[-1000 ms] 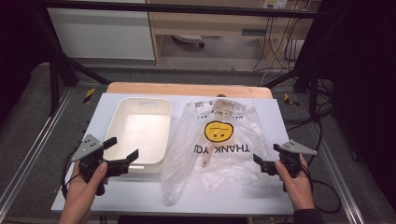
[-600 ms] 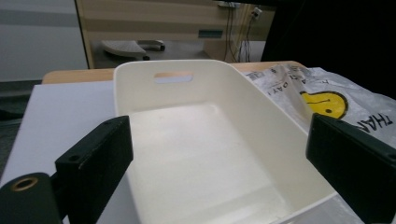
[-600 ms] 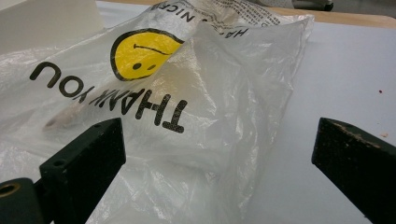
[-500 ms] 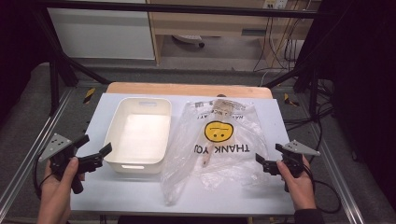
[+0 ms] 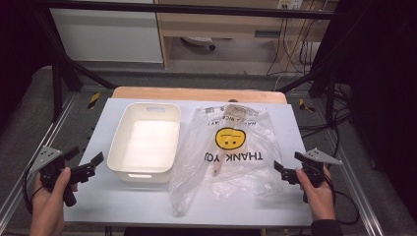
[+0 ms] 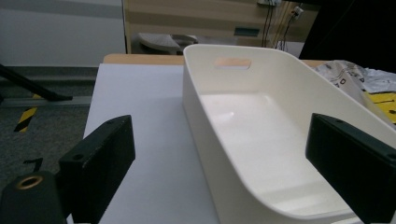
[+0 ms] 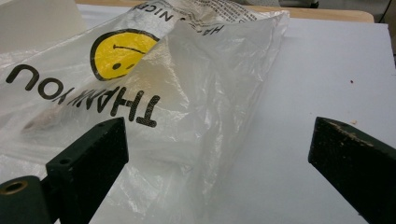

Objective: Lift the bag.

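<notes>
Since approx 0.5 s ago, little change: left gripper (image 5: 84, 169) sits slightly nearer the bin's (image 5: 146, 141) front-left corner, off the table's (image 5: 295, 128) left edge; right gripper (image 5: 291, 167) is unchanged at the bag's (image 5: 231, 157) right edge. Both w/ jaws wide apart, gripping nothing. Bag: clear plastic, crumpled, yellow smiley, "THANK YOU" print, lying flat mid-table, right of bin, w/ a wooden-handled item (image 5: 219, 158) inside. Count: 1 bag, 1 bin, 2 grippers.

Wooden-handled object (image 5: 222, 156) inside plastic bag (image 5: 246, 147): veiled by film, head under the printing at upper centre of the high view, type undeterminable. Small print on bag's top edge too fine to read. White bin (image 6: 261, 140) cut off at bottom of the left gripper view.
</notes>
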Tool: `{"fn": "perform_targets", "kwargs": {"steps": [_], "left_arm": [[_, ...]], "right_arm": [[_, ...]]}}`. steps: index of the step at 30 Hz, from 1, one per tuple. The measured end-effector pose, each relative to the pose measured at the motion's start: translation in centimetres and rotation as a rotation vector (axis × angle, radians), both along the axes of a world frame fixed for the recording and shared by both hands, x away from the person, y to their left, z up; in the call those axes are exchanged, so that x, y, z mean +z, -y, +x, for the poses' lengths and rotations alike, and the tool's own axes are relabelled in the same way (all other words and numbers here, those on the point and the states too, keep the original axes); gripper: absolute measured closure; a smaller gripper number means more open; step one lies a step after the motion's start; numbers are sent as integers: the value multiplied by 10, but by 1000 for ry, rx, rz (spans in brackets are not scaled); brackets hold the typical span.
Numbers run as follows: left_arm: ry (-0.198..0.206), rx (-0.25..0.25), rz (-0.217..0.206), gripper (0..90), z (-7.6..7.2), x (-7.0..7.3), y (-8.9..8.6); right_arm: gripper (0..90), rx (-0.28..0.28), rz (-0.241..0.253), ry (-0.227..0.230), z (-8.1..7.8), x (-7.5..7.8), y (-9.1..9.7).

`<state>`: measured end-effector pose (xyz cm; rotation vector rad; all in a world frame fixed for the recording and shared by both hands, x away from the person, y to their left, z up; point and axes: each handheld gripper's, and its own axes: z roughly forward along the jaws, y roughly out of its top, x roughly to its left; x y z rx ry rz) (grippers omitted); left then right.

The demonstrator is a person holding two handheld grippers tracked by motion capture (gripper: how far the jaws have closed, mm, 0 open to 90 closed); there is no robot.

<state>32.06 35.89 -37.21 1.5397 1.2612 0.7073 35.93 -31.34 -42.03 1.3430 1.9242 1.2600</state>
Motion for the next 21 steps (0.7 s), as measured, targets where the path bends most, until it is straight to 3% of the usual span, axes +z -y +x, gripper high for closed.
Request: {"fn": "perform_targets", "kwargs": {"steps": [6,12,17,21], "left_arm": [[-21,38,7,90,2,-14,-13],[-54,60,2,99,4,-29,-24],[-113,19,28,102,7,-48,-19],[-181,-12,81,107,13,-59,-16]], "right_arm": [[61,-22,4,-4,1,-3,7],[62,-48,-1,-39,3,-12,13],[61,-53,-20,-74,4,-19,17],[51,-48,-22,-92,7,-24,12]]}}
